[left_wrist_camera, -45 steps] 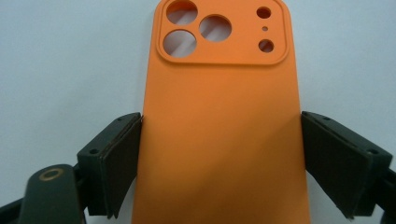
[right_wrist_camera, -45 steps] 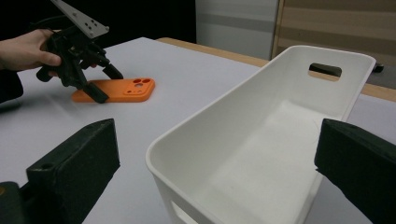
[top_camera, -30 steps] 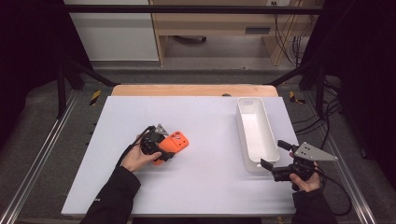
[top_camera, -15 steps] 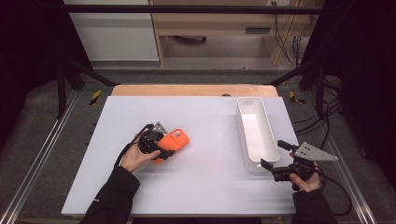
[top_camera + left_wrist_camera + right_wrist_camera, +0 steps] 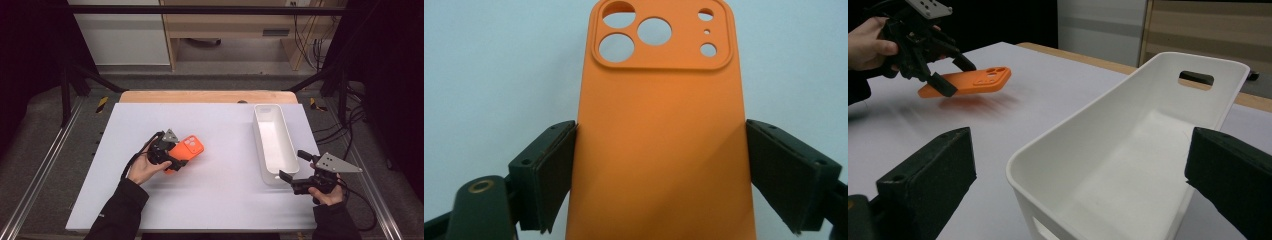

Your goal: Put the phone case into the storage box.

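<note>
My left hand-held gripper (image 5: 172,159) is clenched across the orange case (image 5: 187,150), held just off the surface (image 5: 225,210), its long axis pointing right toward the bin (image 5: 272,145), where my right hand-held gripper (image 5: 295,167) waits released.

Bright orange, plain and unpatterned: phone case (image 5: 659,150), with round camera cut-outs showing pale table through them. Black: left gripper (image 5: 172,159), grey plate on top. Black too: right gripper (image 5: 295,167), likewise topped by a grey three-cornered plate. Plain white: long bin (image 5: 274,142) at right. Pale lilac-white: table top (image 5: 225,200), edged at the far side by a light wood strip (image 5: 207,97). Black: both sleeves.
</note>
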Demonstrator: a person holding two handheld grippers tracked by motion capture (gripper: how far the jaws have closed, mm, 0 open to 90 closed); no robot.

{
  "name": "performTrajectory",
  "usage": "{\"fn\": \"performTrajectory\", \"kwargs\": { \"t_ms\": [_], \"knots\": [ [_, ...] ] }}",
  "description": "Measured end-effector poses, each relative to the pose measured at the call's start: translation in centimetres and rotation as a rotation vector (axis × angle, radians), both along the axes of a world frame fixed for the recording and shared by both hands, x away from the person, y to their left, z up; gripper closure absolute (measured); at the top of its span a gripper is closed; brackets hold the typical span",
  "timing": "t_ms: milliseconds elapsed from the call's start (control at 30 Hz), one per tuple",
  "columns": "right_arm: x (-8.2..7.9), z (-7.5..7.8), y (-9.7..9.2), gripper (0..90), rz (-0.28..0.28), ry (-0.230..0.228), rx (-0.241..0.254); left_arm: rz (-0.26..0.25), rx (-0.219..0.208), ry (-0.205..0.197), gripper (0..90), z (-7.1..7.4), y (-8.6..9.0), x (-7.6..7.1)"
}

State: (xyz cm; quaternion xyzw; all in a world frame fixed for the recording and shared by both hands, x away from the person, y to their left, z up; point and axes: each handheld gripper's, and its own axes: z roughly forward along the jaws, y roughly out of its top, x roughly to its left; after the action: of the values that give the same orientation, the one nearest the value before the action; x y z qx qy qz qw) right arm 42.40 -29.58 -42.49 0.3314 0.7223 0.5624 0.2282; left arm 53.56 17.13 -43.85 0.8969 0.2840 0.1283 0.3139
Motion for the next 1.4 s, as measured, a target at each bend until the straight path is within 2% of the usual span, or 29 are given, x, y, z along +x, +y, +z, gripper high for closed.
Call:
{"fn": "performTrajectory", "kwargs": {
  "t_ms": [433,800,1400],
  "knots": [
    [0.0,0.1,0.0,0.4,0.0,0.001,0.001,-0.042,0.005,-0.038,15.5,1.3,-0.9,-1.2],
    [-0.1,0.2,0.0,0.4,0.002,-0.003,-0.001,-0.078,-0.017,-0.069,15.5,2.6,-1.3,-2.5],
    [-0.3,0.6,0.6,0.4,0.022,-0.014,-0.022,-0.134,-0.03,-0.088,15.4,3.3,-1.8,-4.2]
  ]
}}
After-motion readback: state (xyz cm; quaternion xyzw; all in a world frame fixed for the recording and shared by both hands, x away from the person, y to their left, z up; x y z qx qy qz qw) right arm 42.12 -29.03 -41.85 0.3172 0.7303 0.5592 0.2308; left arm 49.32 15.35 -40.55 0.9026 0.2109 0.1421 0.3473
